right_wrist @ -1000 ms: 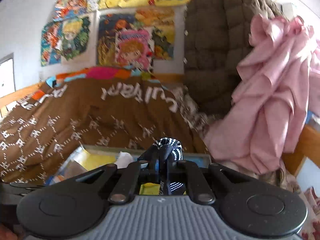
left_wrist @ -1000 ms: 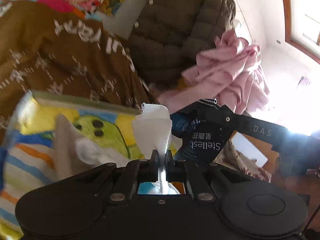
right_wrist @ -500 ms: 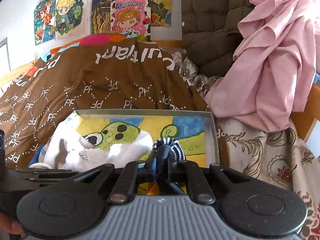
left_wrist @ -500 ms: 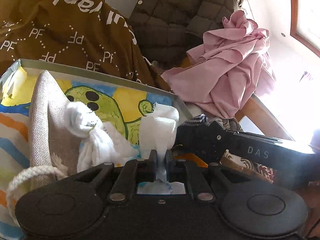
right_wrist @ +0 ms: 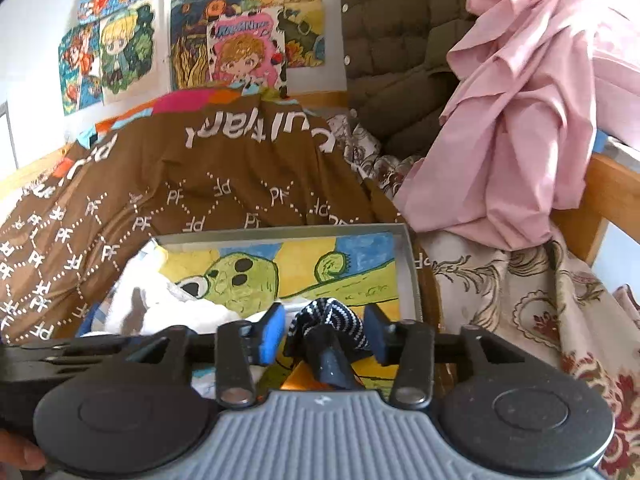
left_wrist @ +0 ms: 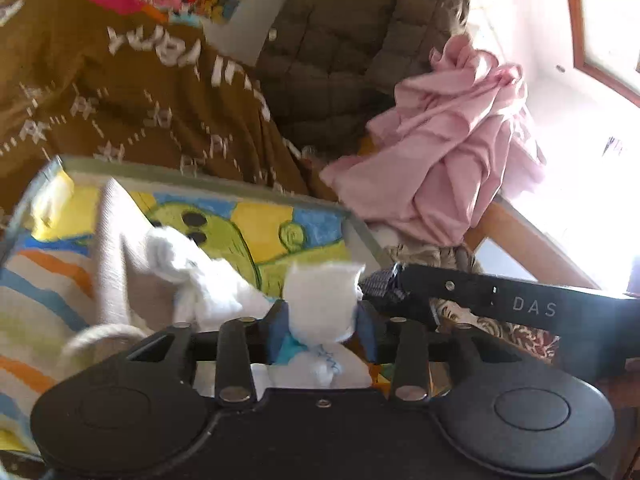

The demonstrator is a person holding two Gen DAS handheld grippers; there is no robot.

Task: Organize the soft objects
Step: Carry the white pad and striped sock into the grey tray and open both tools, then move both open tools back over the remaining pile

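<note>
Both grippers hang over an open box whose floor is painted with a green cartoon creature, and each has its jaws spread wide around a soft item rather than pinching it. The left gripper has a white cloth bundle standing between its blue pads with gaps on both sides; the right gripper has a black-and-white striped sock sitting loose between its pads. My reading is that this is the release step: the pieces are over the box so that they drop inside it, though whether they already rest on its floor I cannot tell.

In the left wrist view, a beige knitted piece and a crumpled white cloth lie in the box toward 9 o'clock of the bundle, so the new items land at the free end, toward 3 o'clock.

The box sits on a bed. A brown blanket printed with white letters rises behind it at 12 o'clock. At 2 o'clock a pink garment hangs in folds over a dark quilted jacket. A floral sheet spreads at 3 o'clock, beside a wooden bed frame. Cartoon posters cover the wall at 11 o'clock. Strong daylight floods the left wrist view at 3 o'clock.
</note>
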